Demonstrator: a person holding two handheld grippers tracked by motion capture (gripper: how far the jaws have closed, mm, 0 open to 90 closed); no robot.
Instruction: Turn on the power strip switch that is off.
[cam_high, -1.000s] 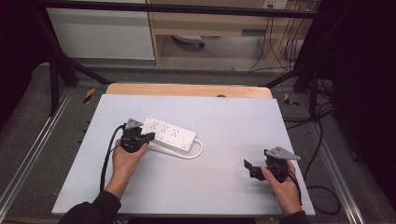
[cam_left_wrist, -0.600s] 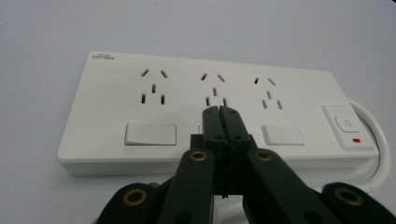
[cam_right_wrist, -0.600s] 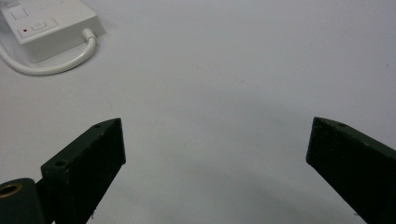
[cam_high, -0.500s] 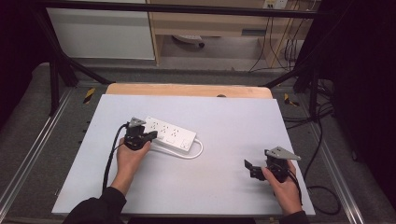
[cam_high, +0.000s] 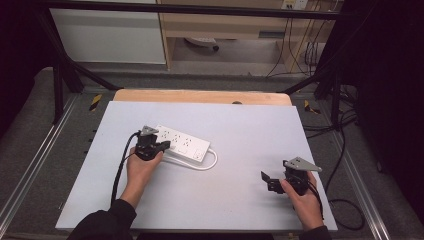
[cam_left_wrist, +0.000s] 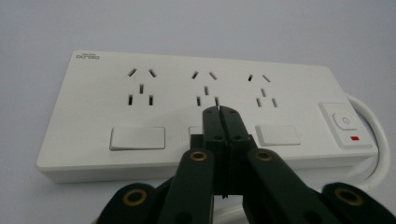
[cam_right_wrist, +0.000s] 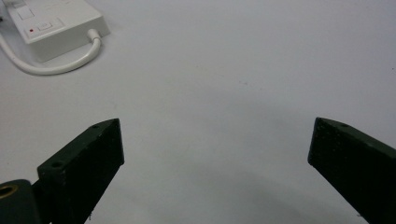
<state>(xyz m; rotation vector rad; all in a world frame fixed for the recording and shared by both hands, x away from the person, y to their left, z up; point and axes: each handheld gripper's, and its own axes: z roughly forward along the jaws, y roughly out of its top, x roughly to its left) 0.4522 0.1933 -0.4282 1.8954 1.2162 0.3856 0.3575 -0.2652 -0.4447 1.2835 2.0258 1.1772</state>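
Over the last second, crept forward: left gripper (cam_high: 161, 146), carried from just short of the power strip (cam_high: 181, 143) up onto its near long edge. Jaws clenched tight together, nothing between them, tips over the middle rocker switch (cam_left_wrist: 196, 133) in the left gripper view. Half covered, that switch, by the black jaws; whether pressed or merely touched, impossible to tell. Stayed put throughout: right gripper (cam_high: 270, 181), parked near the tabletop's (cam_high: 250, 130) right near corner, well apart from the strip. Jaws released, spread wide over bare surface in the right gripper view (cam_right_wrist: 215, 154).

Lay left of centre on the tabletop, the strip, angled slightly, unmoved since the earlier frames. White cable (cam_high: 211, 163) looped out from its right end and back along the near side. Plug end hidden under the left hand (cam_high: 141, 167).

Given up only by the left gripper view: three socket groups, the outer two switches clear, a power button with a red mark at the right end. Small brand lettering at the far left corner, too blurred to read. From above, just pale dots.
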